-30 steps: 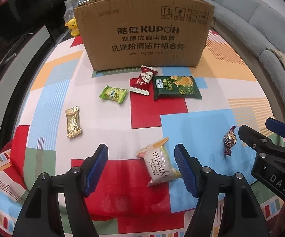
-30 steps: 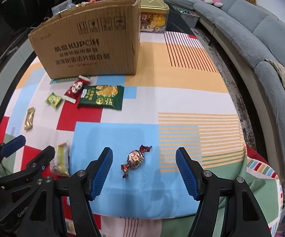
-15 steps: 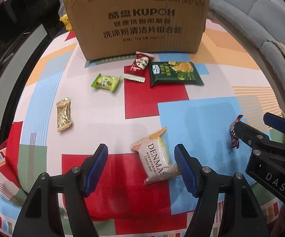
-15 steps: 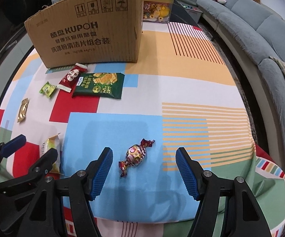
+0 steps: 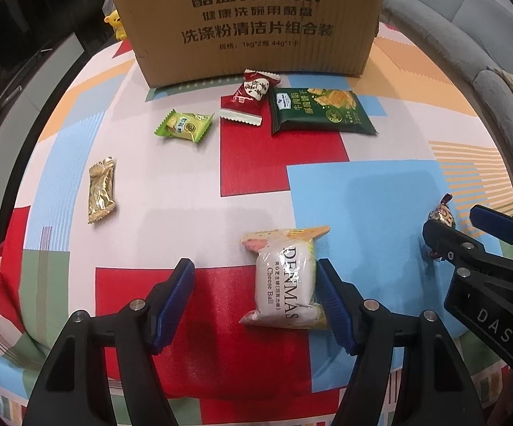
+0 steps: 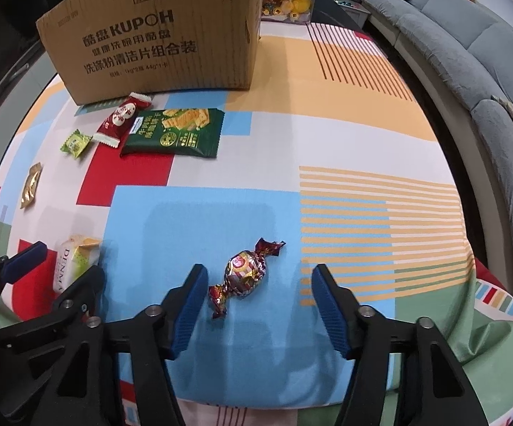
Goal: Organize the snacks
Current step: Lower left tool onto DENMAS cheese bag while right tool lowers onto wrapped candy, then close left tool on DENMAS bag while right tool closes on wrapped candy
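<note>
The left gripper (image 5: 254, 296) is spread wide and holds nothing; the white DENMAS cheese ball packet (image 5: 286, 280) lies flat between its blue pads, close against the right pad (image 5: 333, 305) and well apart from the left one. The right gripper (image 6: 260, 307) is likewise wide open and empty, with the foil-wrapped twist candy (image 6: 244, 275) lying on a blue patch of the tabletop (image 6: 327, 135) between its fingers, nearer the left pad (image 6: 189, 309), one twisted end just beside it. In the left wrist view the right gripper's tips stand to the right of the packet, partly covering that candy. Farther out, on the left of the tabletop, lies a gold-wrapped sweet (image 5: 102, 190); beyond it a light green sweet packet (image 5: 183, 126), a red and white snack packet (image 5: 249, 97) and a dark green cracker packet (image 5: 318, 110) sit in a row, the red one just beside the green cracker packet. Behind them, at the far side, stands a KUPOH cardboard box (image 5: 253, 21), with a small yellow bear figure (image 5: 116, 23) at its left corner. A grey sofa (image 6: 469, 56) curves along the right.
</note>
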A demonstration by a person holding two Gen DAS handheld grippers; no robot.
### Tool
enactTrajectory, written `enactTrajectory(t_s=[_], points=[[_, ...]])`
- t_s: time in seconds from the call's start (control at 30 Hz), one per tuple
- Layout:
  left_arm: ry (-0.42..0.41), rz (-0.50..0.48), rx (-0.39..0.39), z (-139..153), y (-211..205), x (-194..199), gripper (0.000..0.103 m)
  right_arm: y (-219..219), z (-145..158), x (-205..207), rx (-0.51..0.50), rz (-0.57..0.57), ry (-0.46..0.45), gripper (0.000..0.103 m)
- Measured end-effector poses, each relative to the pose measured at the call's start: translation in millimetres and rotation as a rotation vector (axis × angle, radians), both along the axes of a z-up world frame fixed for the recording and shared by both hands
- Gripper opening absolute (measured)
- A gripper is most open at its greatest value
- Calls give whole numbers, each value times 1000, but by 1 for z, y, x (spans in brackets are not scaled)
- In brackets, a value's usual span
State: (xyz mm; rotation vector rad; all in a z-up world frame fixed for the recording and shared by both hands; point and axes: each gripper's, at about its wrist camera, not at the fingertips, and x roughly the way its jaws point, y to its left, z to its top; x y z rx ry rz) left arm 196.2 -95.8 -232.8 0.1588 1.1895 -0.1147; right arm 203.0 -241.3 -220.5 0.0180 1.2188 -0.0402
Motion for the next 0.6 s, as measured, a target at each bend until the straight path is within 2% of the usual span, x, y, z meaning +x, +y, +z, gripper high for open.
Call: enactTrajectory(t_s=[0.17,0.23,0.3,0.4,0.6], points=[[-13,-9,9,0,-1,0,53,-1,-6,-2,14,0,23,40],[-14,-16,5,1,-2,-1,45,-1,-7,-3,17,-1,26,38],[-14,-28,5,1,-3,-1,34,-2,-6,-3,27,0,25,29],[-16,-39,19,1,-6,-1,33,-3,-7,-2,25,7,22,21],[-29,-41,21,5,-6,0,33,0,-4,-3,19,19,14,21]])
